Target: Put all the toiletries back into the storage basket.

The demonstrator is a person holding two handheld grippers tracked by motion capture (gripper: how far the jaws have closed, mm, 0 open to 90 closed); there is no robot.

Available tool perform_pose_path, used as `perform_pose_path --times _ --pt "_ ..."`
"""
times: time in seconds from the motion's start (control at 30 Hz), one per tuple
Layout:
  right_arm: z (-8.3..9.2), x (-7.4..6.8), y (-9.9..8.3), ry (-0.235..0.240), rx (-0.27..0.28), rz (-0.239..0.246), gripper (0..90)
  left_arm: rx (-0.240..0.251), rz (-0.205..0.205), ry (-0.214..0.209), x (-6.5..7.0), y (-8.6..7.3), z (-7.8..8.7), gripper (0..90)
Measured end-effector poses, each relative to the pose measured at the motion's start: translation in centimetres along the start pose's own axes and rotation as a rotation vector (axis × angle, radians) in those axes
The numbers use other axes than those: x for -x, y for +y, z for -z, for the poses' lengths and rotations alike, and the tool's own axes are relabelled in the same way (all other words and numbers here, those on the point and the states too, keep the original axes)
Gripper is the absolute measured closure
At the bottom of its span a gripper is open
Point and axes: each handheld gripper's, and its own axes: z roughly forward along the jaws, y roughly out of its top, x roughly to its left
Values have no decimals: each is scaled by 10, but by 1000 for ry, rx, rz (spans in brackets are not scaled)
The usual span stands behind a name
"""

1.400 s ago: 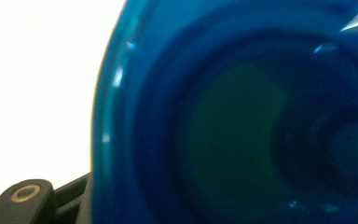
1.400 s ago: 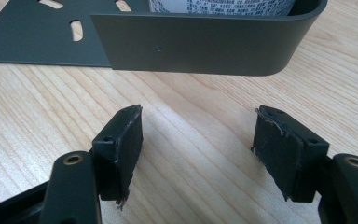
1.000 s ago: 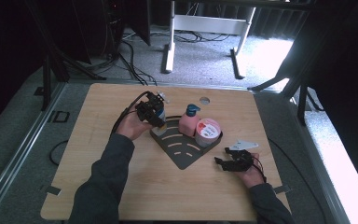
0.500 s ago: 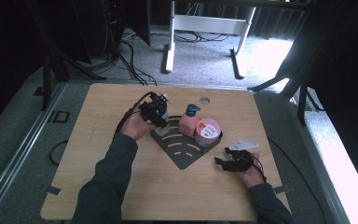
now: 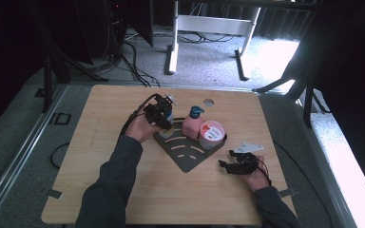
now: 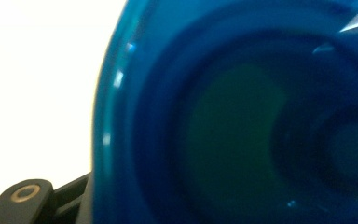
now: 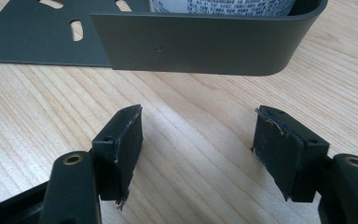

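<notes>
Here, a light wooden surface (image 5: 123,199) is seen from above, with a dark corner-shaped tray (image 5: 186,153) near its middle. The left claw (image 5: 164,118) is closed around a blue translucent bottle (image 5: 167,124), which stands at the tray's far left edge; in the left gripper view the bottle's blue wall (image 6: 233,121) is pressed close to the lens. Just to the right, a pink pump bottle (image 5: 192,125) and a pink-lidded tub (image 5: 212,134) are stood in the tray. The right claw (image 5: 228,166) is rested on the surface near the tray's right corner, its jaws apart and nothing held between them.
</notes>
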Motion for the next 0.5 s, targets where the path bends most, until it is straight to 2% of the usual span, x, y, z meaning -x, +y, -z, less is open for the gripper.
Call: perform_pose_path --times 0.5 --pt "0 0 0 1 0 0 325 -2 14 5 0 4 -10 553"
